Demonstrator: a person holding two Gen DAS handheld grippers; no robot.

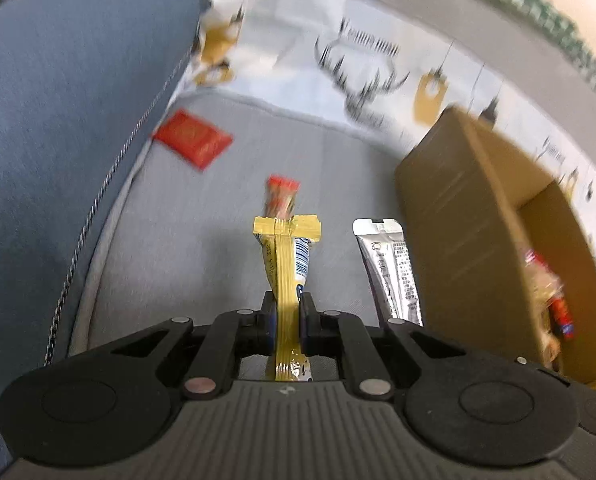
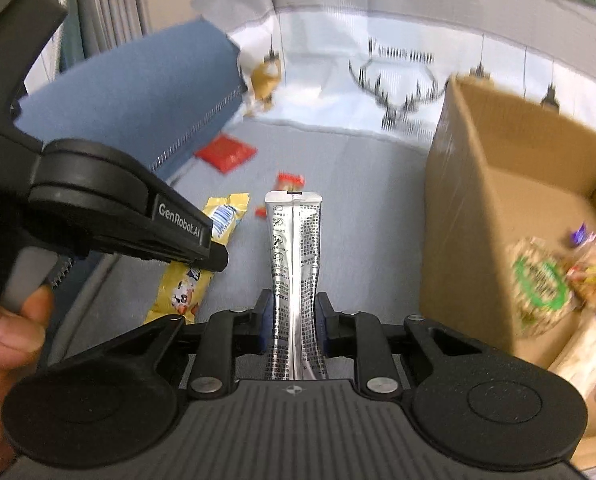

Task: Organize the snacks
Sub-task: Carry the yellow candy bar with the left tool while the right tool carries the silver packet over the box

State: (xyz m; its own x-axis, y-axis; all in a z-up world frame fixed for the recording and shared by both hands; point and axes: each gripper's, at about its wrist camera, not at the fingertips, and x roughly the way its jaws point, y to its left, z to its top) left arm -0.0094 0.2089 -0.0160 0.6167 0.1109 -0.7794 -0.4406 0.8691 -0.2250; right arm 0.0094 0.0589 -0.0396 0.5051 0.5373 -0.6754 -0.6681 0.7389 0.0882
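Observation:
In the left wrist view my left gripper (image 1: pixel 288 310) is shut on a yellow snack packet (image 1: pixel 286 256), which stands up between the pads above the grey cushion. The silver packet (image 1: pixel 389 268) rises just to its right. In the right wrist view my right gripper (image 2: pixel 294 314) is shut on that silver packet (image 2: pixel 296 256), held upright. The left gripper (image 2: pixel 214 258) enters from the left with the yellow packet (image 2: pixel 186 288) hanging from it. An open cardboard box (image 2: pixel 469 220) on the right holds several snacks (image 2: pixel 541 284). A red packet (image 1: pixel 192 138) and a small red-orange snack (image 1: pixel 282 196) lie on the cushion.
A blue cushion (image 1: pixel 66 120) borders the seat on the left. A white printed cloth (image 1: pixel 337 60) covers the back. A hand (image 2: pixel 6 332) grips the left tool's handle. The cardboard box (image 1: pixel 457 216) stands close at the right of both grippers.

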